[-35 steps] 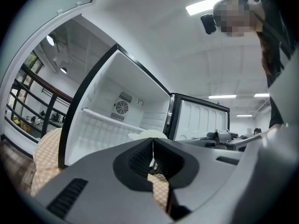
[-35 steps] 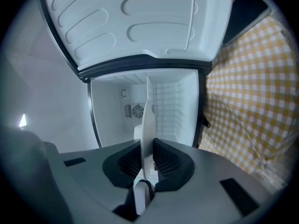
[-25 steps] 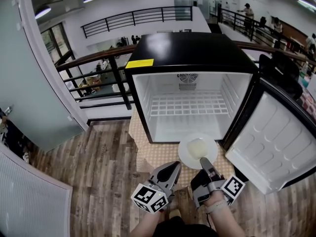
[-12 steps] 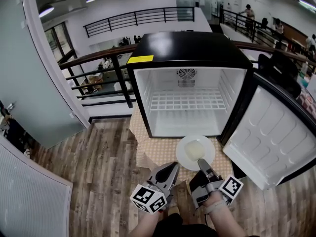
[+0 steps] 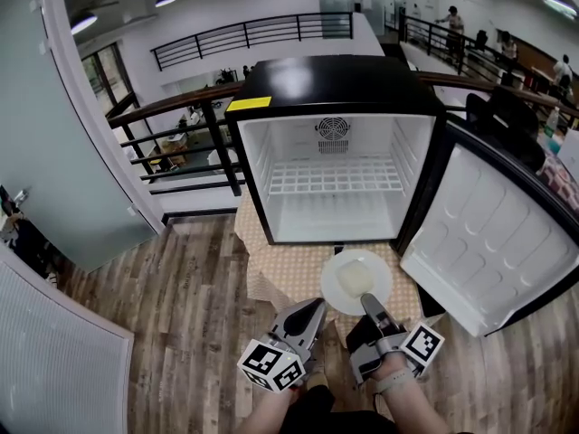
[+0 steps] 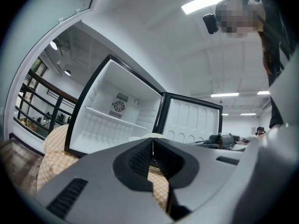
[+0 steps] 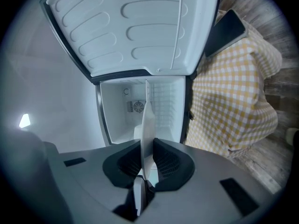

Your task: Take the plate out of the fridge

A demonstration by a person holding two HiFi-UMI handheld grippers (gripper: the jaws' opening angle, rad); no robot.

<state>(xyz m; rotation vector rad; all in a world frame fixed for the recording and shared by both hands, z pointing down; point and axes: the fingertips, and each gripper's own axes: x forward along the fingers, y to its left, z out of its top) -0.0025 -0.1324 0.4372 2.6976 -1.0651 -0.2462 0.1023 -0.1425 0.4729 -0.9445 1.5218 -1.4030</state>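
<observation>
Wood-plank floor runs from 6 to 9 o'clock, with a frosted glass panel at 9 o'clock. Black railing at 12 o'clock, below a white wall; lit ceiling lamps at 10 o'clock. Yellow checked tablecloth at centre.

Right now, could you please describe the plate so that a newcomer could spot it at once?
Find the black mini fridge standing open and empty on the yellow checked tablecloth. Just in front of it, the round white plate is held by its rim in the right gripper; it is the only dish here.

The yellow label on the fridge is unreadably small.
</observation>
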